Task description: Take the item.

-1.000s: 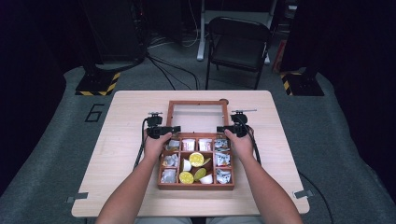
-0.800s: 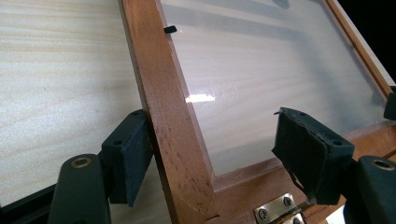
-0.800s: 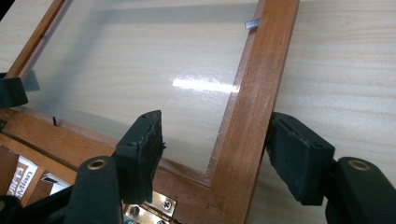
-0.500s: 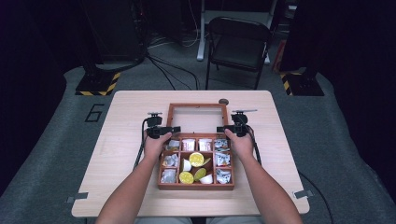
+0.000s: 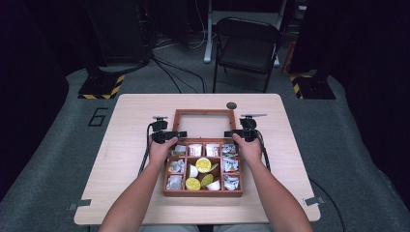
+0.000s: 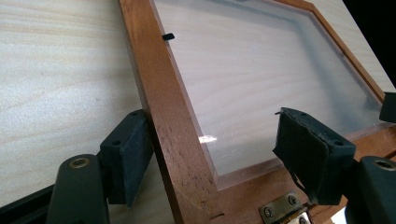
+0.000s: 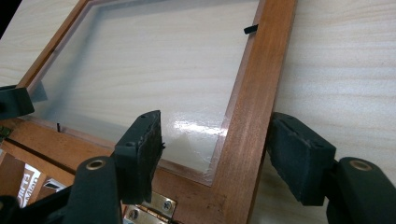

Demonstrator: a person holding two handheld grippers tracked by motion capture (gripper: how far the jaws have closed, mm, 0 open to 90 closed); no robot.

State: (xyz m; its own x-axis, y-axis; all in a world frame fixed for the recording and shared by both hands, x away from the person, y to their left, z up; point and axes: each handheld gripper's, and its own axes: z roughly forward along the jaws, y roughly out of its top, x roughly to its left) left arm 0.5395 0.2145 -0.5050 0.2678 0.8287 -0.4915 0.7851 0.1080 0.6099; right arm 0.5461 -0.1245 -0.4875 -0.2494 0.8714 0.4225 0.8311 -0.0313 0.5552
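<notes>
A wooden compartment box (image 5: 203,193) sits mid-table, holding white cups (image 5: 195,150), yellow rounds (image 5: 203,165) and foil packets (image 5: 175,166). Its glass-paned lid (image 5: 205,112) is swung open behind it. My left gripper (image 5: 181,134) straddles the lid's left rail (image 6: 161,93) just above the hinge. In the left gripper view (image 6: 212,126) one pad lies against the rail's outer edge and the other hangs over the glass, so it is open. My right gripper (image 5: 228,134) straddles the right rail (image 7: 259,84) the same way. It (image 7: 215,123) is also open, with a gap at the inner pad.
A small dark round thing (image 5: 231,105) lies on the table behind the lid. A black folding chair (image 5: 246,46) stands beyond the far edge. Brass hinges (image 6: 280,212) (image 7: 159,205) join the lid to the box. Cables trail from both grippers beside the forearms.
</notes>
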